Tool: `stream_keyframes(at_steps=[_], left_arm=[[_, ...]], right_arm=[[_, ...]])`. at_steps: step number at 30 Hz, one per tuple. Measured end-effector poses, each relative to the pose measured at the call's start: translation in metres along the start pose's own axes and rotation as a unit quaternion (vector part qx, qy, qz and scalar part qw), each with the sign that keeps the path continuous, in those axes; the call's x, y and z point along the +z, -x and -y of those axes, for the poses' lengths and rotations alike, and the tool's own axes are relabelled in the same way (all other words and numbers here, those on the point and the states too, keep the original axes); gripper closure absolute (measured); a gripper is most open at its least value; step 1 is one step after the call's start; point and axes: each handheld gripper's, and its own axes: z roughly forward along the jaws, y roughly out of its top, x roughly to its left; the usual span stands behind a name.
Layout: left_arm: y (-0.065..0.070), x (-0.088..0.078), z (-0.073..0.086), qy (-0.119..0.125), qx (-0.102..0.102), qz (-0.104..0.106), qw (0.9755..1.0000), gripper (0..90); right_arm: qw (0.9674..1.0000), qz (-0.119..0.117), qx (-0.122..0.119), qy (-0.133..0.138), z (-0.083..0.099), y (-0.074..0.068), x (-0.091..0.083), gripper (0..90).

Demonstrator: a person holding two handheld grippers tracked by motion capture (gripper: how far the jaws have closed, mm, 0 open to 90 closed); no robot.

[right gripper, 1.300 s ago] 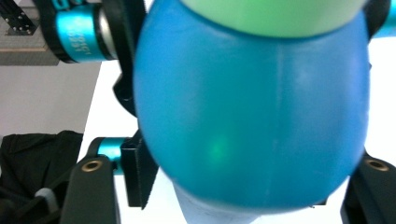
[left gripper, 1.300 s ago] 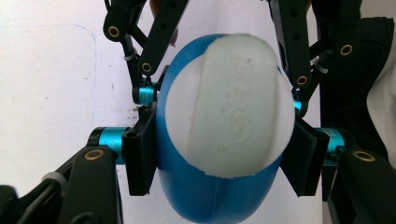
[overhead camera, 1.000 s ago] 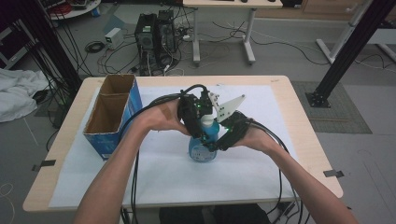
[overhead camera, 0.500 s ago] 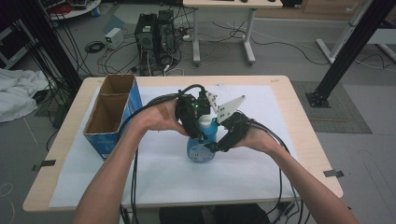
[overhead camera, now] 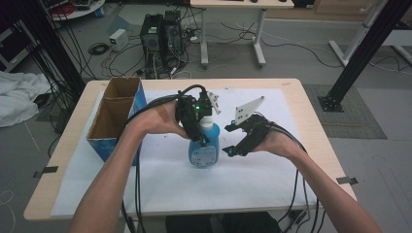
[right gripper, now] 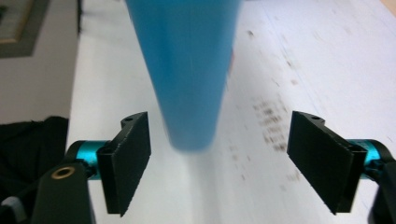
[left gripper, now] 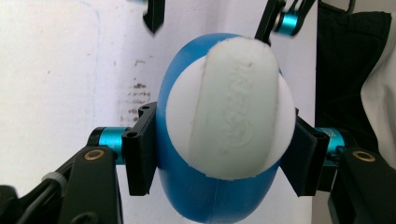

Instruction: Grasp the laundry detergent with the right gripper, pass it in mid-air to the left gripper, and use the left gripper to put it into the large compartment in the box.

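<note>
From up top, we've got the blue bottle [overhead camera: 204,148] standing upright near the middle of the white sheet on the table [overhead camera: 311,111], long axis straight up, and the left gripper [overhead camera: 198,137] comes down on it from above, pinching it up near the white cap, so that hand is clearly the one in charge. The right gripper [overhead camera: 232,141] sits just beside the bottle on its right, jaws spread with nothing in them, pointed toward the bottle's side. A blue cardboard box [overhead camera: 116,116] with an open top stands at the left side of the table, apart from the bottle, and nothing lies between them that we can see. Over on the left gripper view we're looking right down onto the white cap [left gripper: 233,107], both black pads pressed against the blue shoulders on either side, looks like a solid pinch to us. Then the right gripper view shows the blue body [right gripper: 187,70] hanging between the two wide-open jaws but farther out, touching neither, with speckled white sheet [right gripper: 303,56] all around. Our guess: whatever comes next hinges on that vertical axis staying between the right jaws.
</note>
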Motion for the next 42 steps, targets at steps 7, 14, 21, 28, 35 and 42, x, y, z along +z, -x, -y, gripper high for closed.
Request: stream_keyframes(at_steps=[7, 14, 21, 28, 35, 42], left_arm=[[-0.008, -0.025, 0.003, -0.014, -0.046, -0.017, 0.9987, 37.8], [-0.019, -0.072, 0.004, -0.025, -0.109, -0.034, 0.9932, 37.8], [-0.029, -0.125, 0.007, -0.031, -0.156, -0.067, 0.9850, 37.8], [-0.036, -0.171, 0.026, -0.019, -0.176, -0.090, 0.9800, 37.8], [-0.046, -0.193, 0.055, -0.025, -0.207, -0.102, 0.9726, 37.9], [-0.051, -0.210, 0.084, -0.028, -0.237, -0.115, 0.9642, 37.8]], right_arm=[[0.9964, 0.062, 0.025, -0.053, 0.014, 0.007, -0.022, 11.8], [0.9879, 0.110, 0.037, -0.103, 0.032, 0.015, -0.045, 11.8], [0.9802, 0.121, 0.062, -0.144, 0.050, 0.021, -0.063, 11.8], [0.9759, 0.144, 0.050, -0.156, 0.059, 0.022, -0.072, 11.8], [0.9753, 0.148, 0.051, -0.156, 0.062, 0.022, -0.076, 11.8], [0.9731, 0.149, 0.067, -0.163, 0.066, 0.022, -0.079, 11.8]])
